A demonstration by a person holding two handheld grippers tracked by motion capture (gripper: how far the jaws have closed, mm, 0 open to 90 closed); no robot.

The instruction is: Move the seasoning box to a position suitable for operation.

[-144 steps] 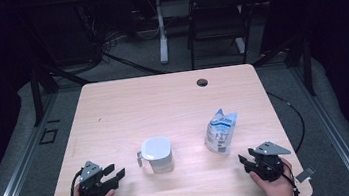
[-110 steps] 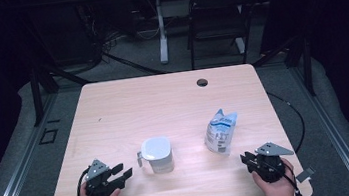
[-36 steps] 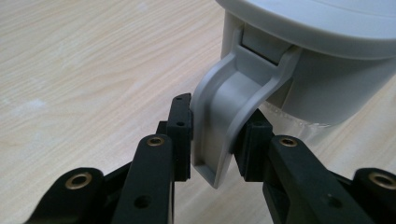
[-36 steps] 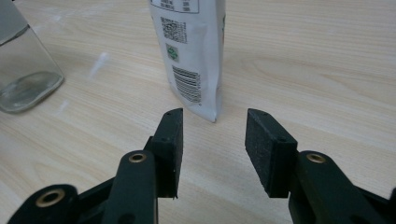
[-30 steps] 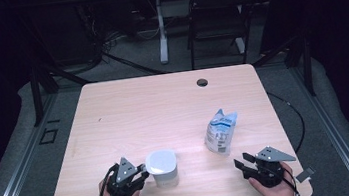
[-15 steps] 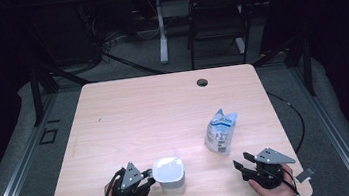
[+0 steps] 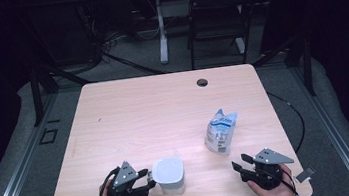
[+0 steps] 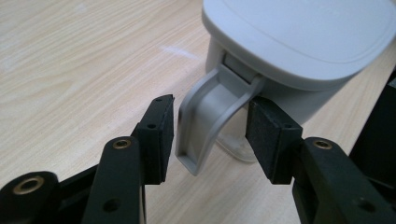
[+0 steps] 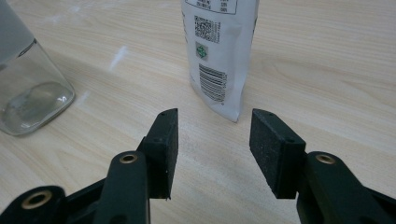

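A clear glass jar with a pale grey, rounded-square plastic lid (image 7: 168,172) stands upright near the front edge of the light wooden tabletop (image 7: 154,110), left of centre. From the lid's side hangs a grey looped plastic handle (image 8: 205,123), curving down and ending in a flat tip. The left gripper (image 8: 210,135) has just been opening its jaws; they now stand wide on either side of that handle, pads clear of it. The right gripper (image 9: 212,144) rests apart near the front right corner, jaws spread with nothing between them, facing a white printed plastic pouch (image 9: 219,51) that stands just beyond.
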